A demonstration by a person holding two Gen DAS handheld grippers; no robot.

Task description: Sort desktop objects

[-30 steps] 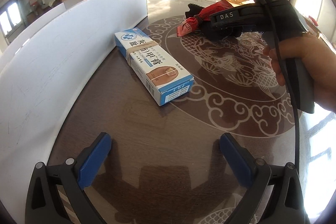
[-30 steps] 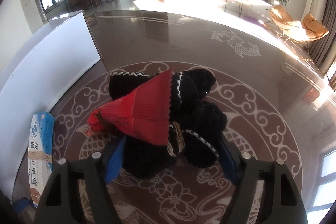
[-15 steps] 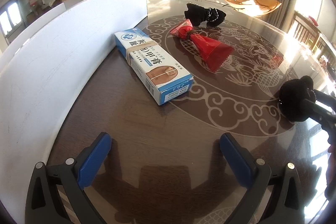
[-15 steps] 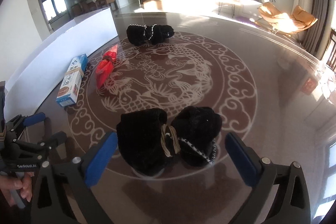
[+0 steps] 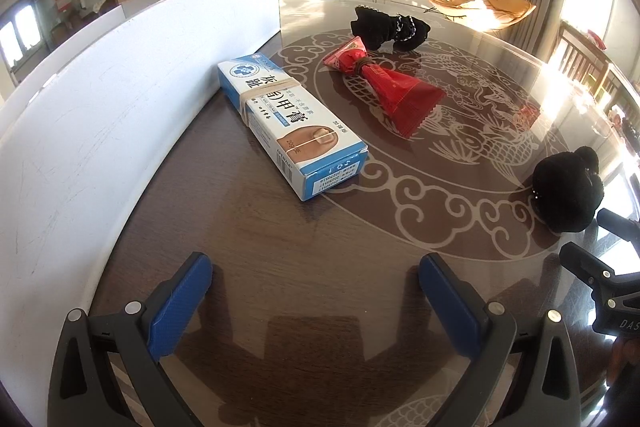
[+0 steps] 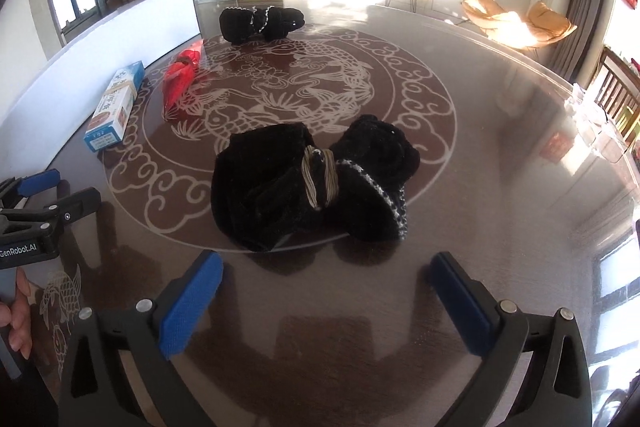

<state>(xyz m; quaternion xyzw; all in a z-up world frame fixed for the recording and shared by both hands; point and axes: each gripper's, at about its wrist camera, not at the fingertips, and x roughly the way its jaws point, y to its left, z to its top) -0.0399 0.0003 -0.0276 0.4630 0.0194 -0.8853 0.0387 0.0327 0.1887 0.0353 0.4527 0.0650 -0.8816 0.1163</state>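
Observation:
A black fabric bundle [image 6: 312, 183] tied with a tan cord lies on the table just beyond my right gripper [image 6: 326, 291], which is open with nothing between its blue pads. The same bundle [image 5: 568, 195] shows at the right edge of the left wrist view. My left gripper [image 5: 316, 291] is open and empty over bare table. Ahead of it lie a blue and white box [image 5: 292, 131] with a rubber band, a red packet [image 5: 384, 87] and a second black bundle [image 5: 388, 27]. The right wrist view shows the box [image 6: 114, 107], the packet [image 6: 180, 79] and the far bundle [image 6: 260, 19] at the left.
A white curved board [image 5: 100, 107] walls the table's left side. The dark glossy table [image 6: 500, 147] bears a pale fish and cloud pattern. The right side holds a small red tag [image 6: 554, 147] and a clear item [image 6: 596, 131] near the edge. A hand [image 6: 16, 319] holds the left gripper.
My right gripper carried the black bundle from beside the red packet to the near right of the table, opened and drew back off it. The left gripper stayed still.

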